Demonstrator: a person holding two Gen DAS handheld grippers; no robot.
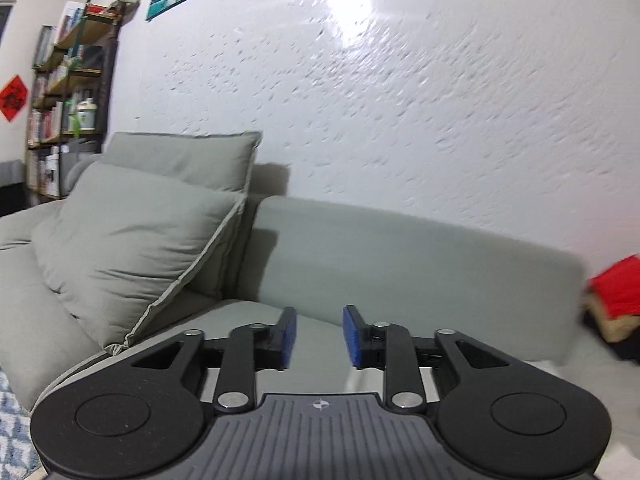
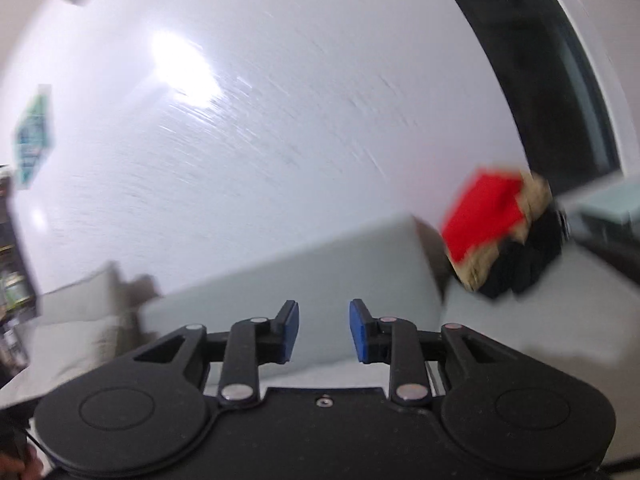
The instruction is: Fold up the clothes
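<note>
Both the left gripper (image 1: pixel 319 336) and right gripper (image 2: pixel 324 330) were held agape and empty; clothes (image 2: pixel 496 232) were piled at the sofa's (image 1: pixel 400 248) right end, apparently unfolded.

Left hand-held gripper (image 1: pixel 319 336) and right hand-held gripper (image 2: pixel 324 331) gape, empty.

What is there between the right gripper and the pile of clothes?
In the right wrist view, only bare grey sofa lies between the open right gripper and the pile of clothes.

Folded clothes (image 2: pixel 496 232) stacked at sofa's far end: red on top, tan beneath, black lowest.
</note>
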